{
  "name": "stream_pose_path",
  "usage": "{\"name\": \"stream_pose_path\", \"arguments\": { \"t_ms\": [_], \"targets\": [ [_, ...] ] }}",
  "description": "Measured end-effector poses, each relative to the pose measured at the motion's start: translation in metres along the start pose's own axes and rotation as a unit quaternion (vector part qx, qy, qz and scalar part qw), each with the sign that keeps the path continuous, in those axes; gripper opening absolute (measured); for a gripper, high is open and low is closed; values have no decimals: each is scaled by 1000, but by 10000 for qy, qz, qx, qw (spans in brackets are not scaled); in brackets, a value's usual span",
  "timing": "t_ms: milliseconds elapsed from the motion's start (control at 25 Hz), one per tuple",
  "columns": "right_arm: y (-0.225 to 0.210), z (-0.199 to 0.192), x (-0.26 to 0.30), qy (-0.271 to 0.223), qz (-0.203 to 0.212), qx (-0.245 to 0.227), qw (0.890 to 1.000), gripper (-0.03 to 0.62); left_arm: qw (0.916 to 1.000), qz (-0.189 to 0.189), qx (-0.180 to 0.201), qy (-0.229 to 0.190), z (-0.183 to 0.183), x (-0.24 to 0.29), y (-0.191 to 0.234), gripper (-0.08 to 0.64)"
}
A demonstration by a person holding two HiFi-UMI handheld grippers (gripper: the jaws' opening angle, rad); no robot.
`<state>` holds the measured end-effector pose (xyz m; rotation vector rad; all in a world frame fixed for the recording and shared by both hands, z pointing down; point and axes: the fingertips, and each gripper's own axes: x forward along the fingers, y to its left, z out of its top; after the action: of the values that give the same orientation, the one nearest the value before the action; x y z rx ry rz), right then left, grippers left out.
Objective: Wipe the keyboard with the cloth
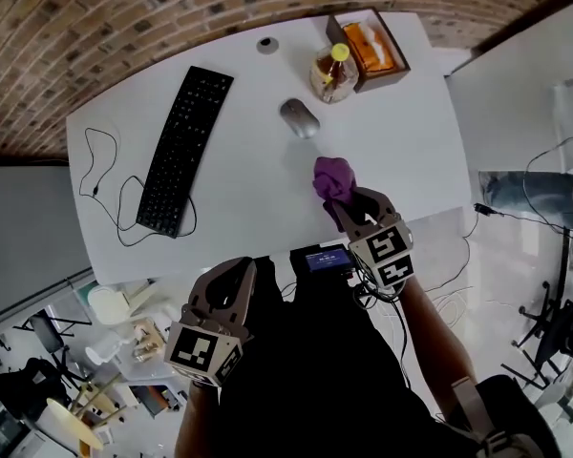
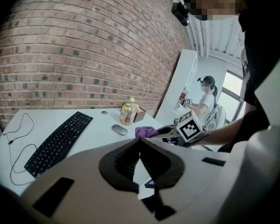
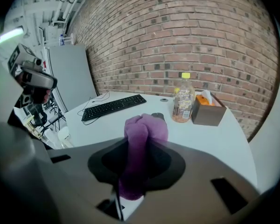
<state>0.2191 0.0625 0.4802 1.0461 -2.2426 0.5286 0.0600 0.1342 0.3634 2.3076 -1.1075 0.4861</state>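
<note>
Cloth (image 3: 141, 130) between right tongs (image 1: 345, 199), away from keyboard (image 1: 184, 151)

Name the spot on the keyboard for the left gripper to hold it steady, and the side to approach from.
Probably the near short end of the keyboard, fingers pinching its thin edge, coming in low from the front. It lies flat, and that end is the one closest to the left gripper. Mind the cable looped there.
</note>
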Motion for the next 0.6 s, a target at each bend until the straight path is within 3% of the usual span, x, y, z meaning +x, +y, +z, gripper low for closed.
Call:
{"name": "stream_pose_path", "arguments": {
  "t_ms": [360,600],
  "targets": [
    [21,24,-13,-128,-559,182,9982,98,9962,-728,477,-10,14,-8,29,14],
    [41,43,-18,-105,-951,163,9953,100,9940,-907,612,-47,17,-22,68,14]
  ]
}}
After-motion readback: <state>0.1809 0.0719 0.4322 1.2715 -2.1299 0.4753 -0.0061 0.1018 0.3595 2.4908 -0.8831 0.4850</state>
